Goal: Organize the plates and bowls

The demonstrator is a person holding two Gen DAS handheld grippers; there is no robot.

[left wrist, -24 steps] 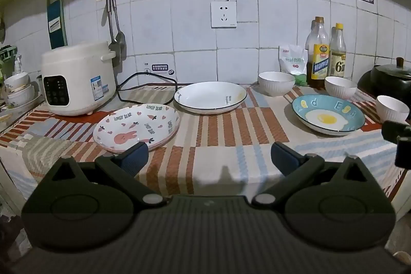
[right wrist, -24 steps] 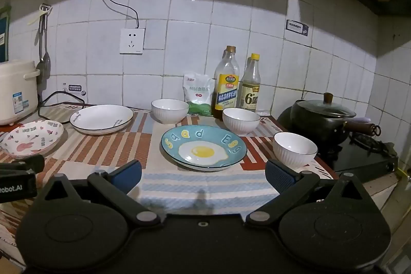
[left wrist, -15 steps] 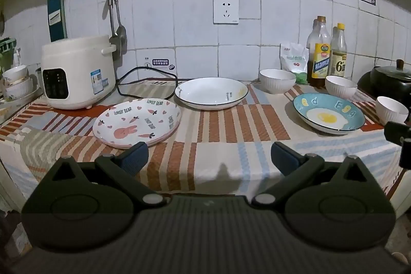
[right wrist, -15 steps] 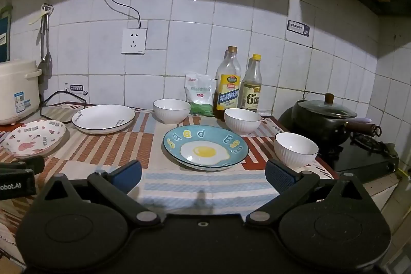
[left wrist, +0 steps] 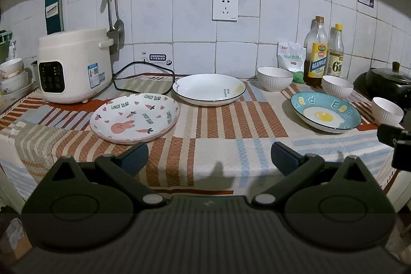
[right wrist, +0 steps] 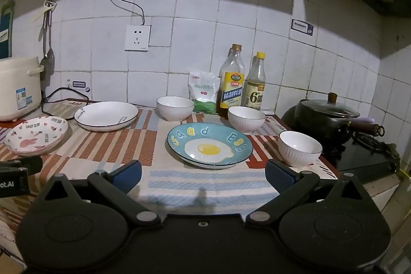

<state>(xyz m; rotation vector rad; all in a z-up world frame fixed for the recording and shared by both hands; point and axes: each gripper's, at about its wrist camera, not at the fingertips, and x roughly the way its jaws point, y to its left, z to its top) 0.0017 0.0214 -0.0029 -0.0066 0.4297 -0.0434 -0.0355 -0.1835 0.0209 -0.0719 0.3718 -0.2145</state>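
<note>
Both hand-held grippers hover at the counter's front edge, tilted slightly down, jaws spread and holding nothing.
Left hand-held gripper (left wrist: pixel 209 156) faces the rabbit plate (left wrist: pixel 134 117) and white plate (left wrist: pixel 209 89); right hand-held gripper (right wrist: pixel 203 175) faces the egg plate (right wrist: pixel 210 144); three white bowls (right wrist: pixel 175 108) sit toward the back-right corner, all empty.

Bare cloth (left wrist: pixel 218 145) ahead; plates, bowls beyond.
</note>
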